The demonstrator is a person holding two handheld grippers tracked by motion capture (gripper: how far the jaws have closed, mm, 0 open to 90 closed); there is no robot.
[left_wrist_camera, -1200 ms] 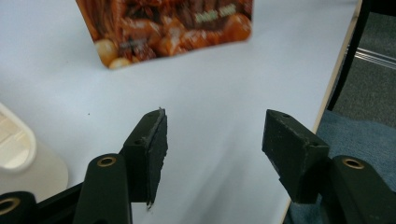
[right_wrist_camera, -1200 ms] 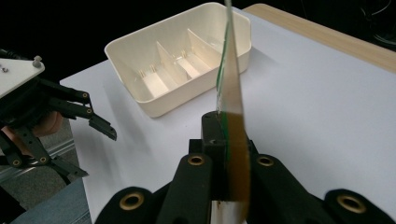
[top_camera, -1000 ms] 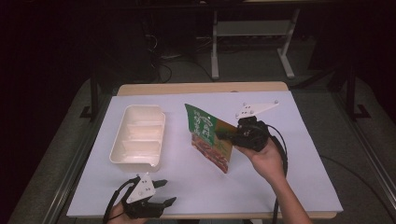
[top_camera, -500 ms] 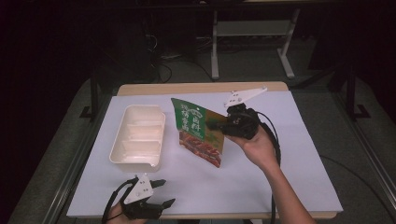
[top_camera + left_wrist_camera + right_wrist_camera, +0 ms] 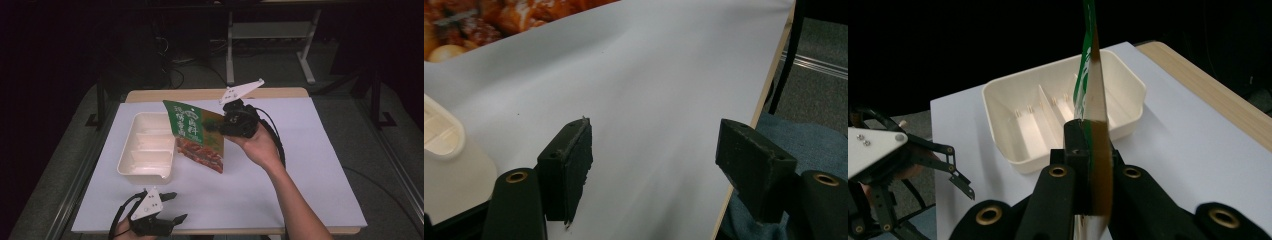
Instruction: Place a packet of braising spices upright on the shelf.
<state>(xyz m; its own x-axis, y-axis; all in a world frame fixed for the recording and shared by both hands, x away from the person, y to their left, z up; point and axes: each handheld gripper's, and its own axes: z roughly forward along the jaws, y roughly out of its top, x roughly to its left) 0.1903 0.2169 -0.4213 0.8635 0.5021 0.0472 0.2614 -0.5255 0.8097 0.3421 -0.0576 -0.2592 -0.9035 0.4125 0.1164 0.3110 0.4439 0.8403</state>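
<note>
Packet carried toward the tray
Right gripper [image 5: 216, 125], clamping the food packet [image 5: 192, 134], has lifted it beside the tray [image 5: 145, 150]; left gripper [image 5: 170, 207], empty, has just been opening wide.

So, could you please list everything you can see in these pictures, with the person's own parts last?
Food packet: one, green with a food picture, held up over the table beside the tray, clamped in the right tool.
Tray: one, cream, divided into compartments, left part of the table, empty.
Table: one, white cover with a wooden far edge.
Metal stand: one, pale grey, on the floor behind the table.
Cables: several, dark, on the floor behind the table.
Left tool: one, black with a grey plate, near table edge, jaws open with nothing between them.
Right tool: one, black, shut on the packet.
Right hand: one, holding the right tool.
</note>
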